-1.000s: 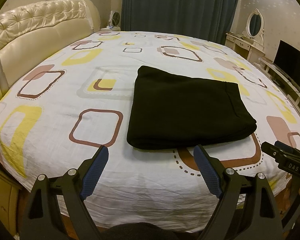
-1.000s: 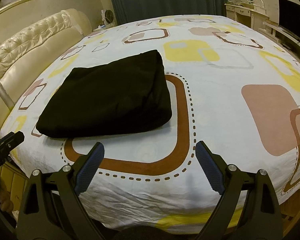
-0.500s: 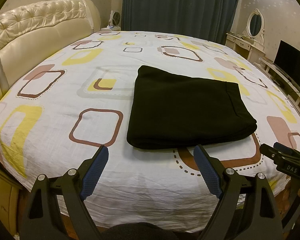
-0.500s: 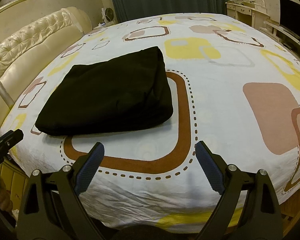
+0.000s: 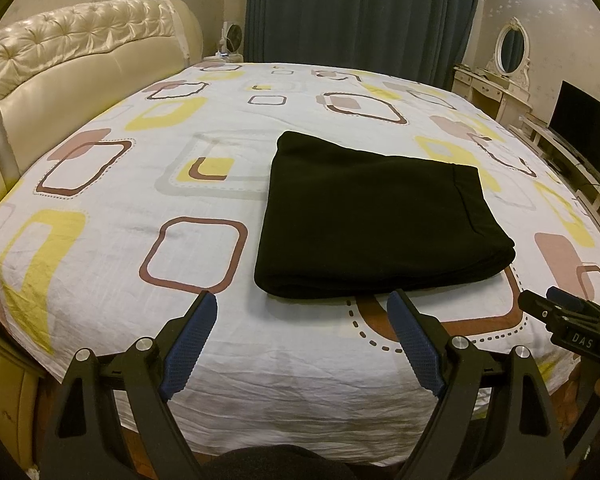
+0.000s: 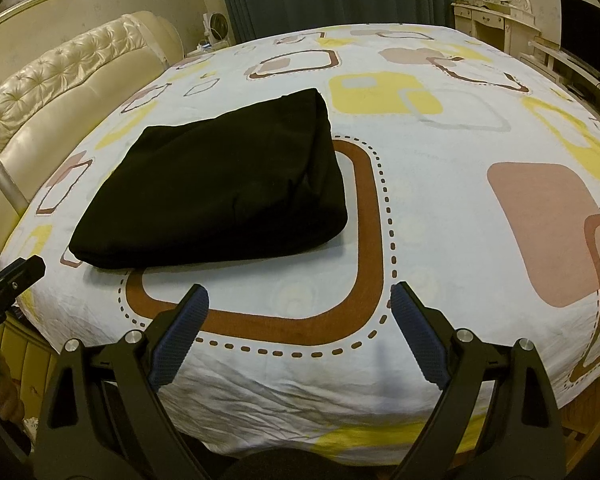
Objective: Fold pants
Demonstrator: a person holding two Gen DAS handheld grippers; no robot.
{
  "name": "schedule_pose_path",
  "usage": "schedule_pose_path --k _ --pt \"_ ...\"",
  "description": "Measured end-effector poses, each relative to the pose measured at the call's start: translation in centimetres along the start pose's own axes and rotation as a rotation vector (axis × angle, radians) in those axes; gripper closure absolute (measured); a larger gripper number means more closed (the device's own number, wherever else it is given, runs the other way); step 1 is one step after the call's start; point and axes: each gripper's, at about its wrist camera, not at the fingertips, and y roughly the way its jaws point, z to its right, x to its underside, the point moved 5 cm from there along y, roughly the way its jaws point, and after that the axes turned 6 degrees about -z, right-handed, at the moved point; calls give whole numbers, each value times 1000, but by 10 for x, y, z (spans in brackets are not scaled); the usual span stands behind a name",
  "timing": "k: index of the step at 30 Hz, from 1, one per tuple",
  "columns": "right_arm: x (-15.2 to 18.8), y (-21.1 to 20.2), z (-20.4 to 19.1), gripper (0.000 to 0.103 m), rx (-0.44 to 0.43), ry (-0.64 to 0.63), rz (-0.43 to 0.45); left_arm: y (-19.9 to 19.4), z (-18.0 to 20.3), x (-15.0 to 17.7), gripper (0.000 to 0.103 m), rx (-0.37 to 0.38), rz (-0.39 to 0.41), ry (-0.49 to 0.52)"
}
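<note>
Left wrist view shows your soft black pants folded square on the wrinkly bed; both tools gape wide, holding nothing.

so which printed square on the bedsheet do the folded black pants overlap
The big brown dotted-outline square; the folded black pants cover its left corner, unlike the others.

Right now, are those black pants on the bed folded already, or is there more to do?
Done, it seems: the black pants lie as a compact, layered rectangle on the patterned bedsheet, edges fairly even. In hand: nothing. The left gripper and right gripper both hang open near the bed's edge, short of the cloth. Left: perhaps only a final tidy or putting the bundle away.
</note>
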Motion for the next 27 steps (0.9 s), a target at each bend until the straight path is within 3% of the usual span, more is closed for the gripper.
schedule_pose_path --k 27 --pt "1 3 1 11 -2 -5 -14 0 2 1 17 -21 -8 -6"
